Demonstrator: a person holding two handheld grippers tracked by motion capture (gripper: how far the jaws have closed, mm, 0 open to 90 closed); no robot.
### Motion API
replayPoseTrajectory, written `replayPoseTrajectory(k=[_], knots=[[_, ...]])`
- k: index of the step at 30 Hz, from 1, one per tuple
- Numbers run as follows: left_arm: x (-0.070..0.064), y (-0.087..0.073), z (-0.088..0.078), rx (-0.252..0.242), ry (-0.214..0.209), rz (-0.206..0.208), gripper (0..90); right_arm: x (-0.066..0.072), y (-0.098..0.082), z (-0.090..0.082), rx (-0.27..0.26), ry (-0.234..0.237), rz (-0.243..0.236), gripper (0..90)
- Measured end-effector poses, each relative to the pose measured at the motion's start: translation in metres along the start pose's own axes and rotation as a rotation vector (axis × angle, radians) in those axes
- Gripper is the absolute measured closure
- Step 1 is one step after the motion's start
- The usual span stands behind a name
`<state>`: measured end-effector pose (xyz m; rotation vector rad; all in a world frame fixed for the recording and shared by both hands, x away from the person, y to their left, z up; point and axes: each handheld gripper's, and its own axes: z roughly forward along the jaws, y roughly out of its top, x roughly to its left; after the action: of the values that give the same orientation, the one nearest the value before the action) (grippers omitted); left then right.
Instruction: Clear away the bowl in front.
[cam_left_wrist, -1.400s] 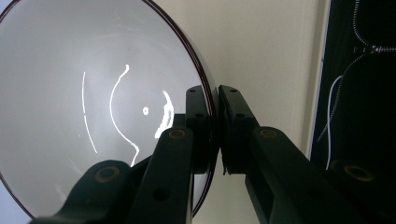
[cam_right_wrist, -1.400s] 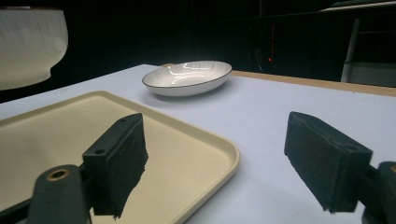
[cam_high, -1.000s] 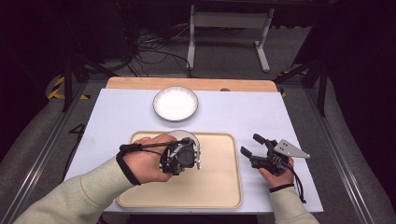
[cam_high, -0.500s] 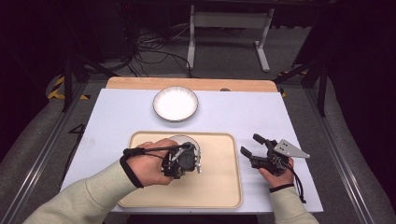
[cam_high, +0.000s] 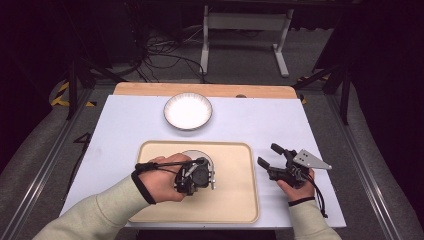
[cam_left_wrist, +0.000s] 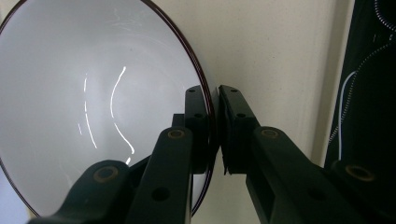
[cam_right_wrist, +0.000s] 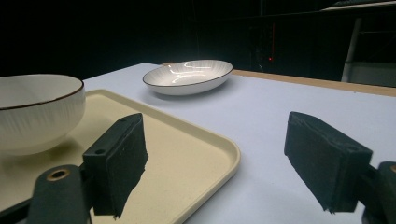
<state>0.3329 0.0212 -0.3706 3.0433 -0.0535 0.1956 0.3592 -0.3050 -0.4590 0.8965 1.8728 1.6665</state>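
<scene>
Bowl (cam_right_wrist: 39, 112): stands upright on the tray (cam_high: 235, 200), toward its far-left part; white, ribbed outside, thin dark rim.

Left gripper (cam_high: 206, 172): comes at the bowl from above, over the near-right rim. In the left gripper view the fingers (cam_left_wrist: 236, 121) are nearly closed, one inside the wall, one outside, pinching the rim between them (a rim pinch is the only hold a thin-walled bowl offers two flat pads).

Grip judgement: the pads sit edge-on to the wall, so the bowl would likely hang tilted if lifted; the hold looks firm but shallow.

Right gripper (cam_high: 272, 161): held just off the tray's right edge, over the counter (cam_high: 125, 125), aimed leftward across the tray. Fingers (cam_right_wrist: 119, 158) wide apart, nothing between them (reads as waiting, kept clear of the left hand's work).

Plate (cam_high: 188, 110): shallow, white, on the bare counter beyond the tray, well apart from the bowl. Probably where the bowl is headed, or just the other dish of the set; cannot tell which.

Tray: lies square to the near counter edge, within reach of both hands.
</scene>
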Motion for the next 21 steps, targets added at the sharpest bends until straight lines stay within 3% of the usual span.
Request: replayPoseTrajectory(k=[21], knots=[[-0.0027, 0.0017, 0.0103, 0.003, -0.024, -0.009, 82.2, -0.0001, 0.0000, 0.0000, 0.000, 0.001, 0.001, 21.4]])
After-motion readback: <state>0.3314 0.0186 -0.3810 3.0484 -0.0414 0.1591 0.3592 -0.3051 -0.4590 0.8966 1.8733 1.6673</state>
